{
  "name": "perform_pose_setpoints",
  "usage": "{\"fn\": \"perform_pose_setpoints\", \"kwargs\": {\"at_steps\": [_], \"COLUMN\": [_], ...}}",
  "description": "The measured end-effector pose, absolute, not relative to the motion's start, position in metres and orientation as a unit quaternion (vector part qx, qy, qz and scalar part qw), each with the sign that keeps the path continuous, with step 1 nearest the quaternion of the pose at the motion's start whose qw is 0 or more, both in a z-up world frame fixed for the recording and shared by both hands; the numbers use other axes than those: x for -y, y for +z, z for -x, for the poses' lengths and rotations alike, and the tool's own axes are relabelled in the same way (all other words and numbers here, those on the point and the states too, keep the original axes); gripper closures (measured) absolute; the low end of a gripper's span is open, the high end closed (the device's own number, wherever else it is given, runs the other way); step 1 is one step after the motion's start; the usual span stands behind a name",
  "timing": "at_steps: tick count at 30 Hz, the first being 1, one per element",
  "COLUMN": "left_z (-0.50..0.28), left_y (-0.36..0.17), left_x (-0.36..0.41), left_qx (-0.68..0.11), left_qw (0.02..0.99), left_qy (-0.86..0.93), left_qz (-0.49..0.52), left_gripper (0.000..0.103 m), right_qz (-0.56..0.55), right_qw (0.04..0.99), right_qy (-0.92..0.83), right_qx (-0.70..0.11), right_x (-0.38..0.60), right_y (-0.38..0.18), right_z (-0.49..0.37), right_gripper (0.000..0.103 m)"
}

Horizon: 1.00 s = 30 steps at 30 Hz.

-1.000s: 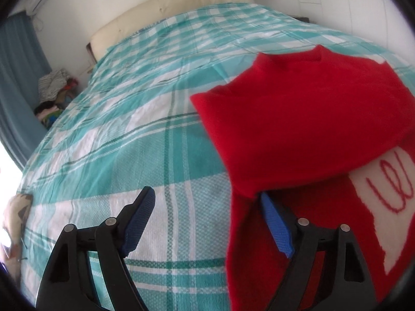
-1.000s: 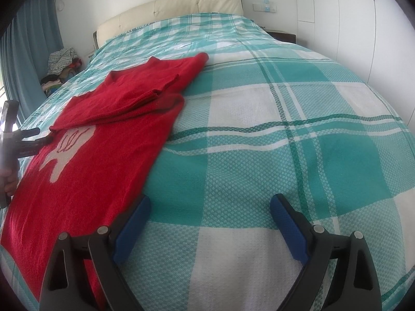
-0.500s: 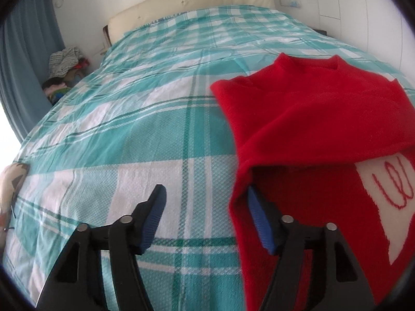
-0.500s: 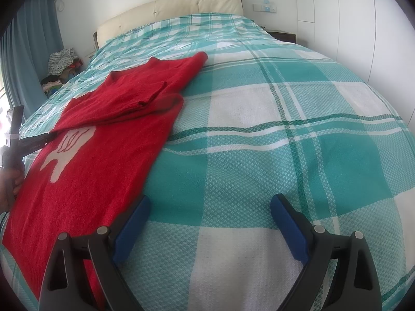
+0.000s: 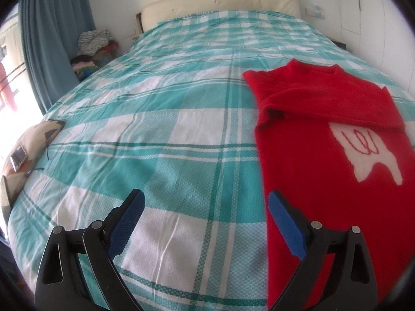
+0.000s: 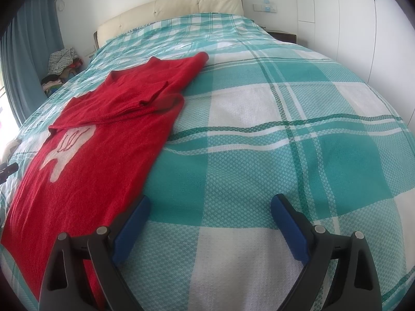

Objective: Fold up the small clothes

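Red sweater (image 5: 324, 171) beside left gripper (image 5: 206, 202)

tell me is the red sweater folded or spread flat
Partly folded. The sweater has both sleeves folded across its chest, above the white design; the lower body lies spread flat on the bed.

2 low views facing the headboard (image 5: 218, 2), sharing the sweater (image 6: 103, 140)

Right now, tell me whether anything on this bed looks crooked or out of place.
Nothing is damaged or spilled. The red sweater lies flat on the plaid bedspread, with both sleeves folded across the chest and part of the white motif covered. The upper sleeve's cuff end is slightly rumpled.
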<state>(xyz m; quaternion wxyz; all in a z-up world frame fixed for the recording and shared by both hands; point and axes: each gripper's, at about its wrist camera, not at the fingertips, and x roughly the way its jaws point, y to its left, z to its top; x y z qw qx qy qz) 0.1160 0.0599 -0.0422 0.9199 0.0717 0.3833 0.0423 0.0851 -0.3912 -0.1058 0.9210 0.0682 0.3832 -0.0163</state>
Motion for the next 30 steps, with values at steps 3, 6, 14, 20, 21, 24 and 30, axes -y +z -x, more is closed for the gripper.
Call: {"fn": "perform_pose_setpoints", "kwargs": {"at_steps": [3,6,14,20,21,24,30], "left_z": [-0.117,-0.116,-0.116,-0.114,-0.114,-0.11,-0.1], "left_y": [-0.045,-0.046,-0.05,-0.051,-0.051,-0.049,-0.047], "left_x": [-0.061,-0.063,-0.064,-0.062,-0.062,-0.066,-0.075], "left_qx": [-0.385,-0.382,-0.385,-0.381,-0.381,-0.381,-0.385], "left_qw": [0.919,0.92,0.919,0.92,0.92,0.921,0.921], "left_qy": [0.045,0.047,0.051,0.054,0.054,0.052,0.048], "left_qz": [-0.069,-0.065,-0.066,-0.075,-0.073,-0.061,-0.023], "left_gripper": [0.006,0.006,0.006,0.006,0.006,0.006,0.006], "right_qz": [-0.07,-0.071,-0.071,-0.07,-0.07,-0.07,-0.068], "right_qw": [0.922,0.922,0.922,0.922,0.922,0.922,0.922], "right_qy": [-0.015,-0.014,-0.014,-0.015,-0.015,-0.015,-0.016], "right_qx": [-0.381,-0.38,-0.38,-0.381,-0.381,-0.381,-0.381], "right_x": [0.391,0.391,0.392,0.392,0.392,0.391,0.391], "right_y": [-0.106,-0.107,-0.107,-0.107,-0.107,-0.107,-0.107], "right_z": [-0.084,-0.083,-0.083,-0.083,-0.083,-0.083,-0.083], "right_gripper": [0.009,0.009,0.009,0.009,0.009,0.009,0.009]}}
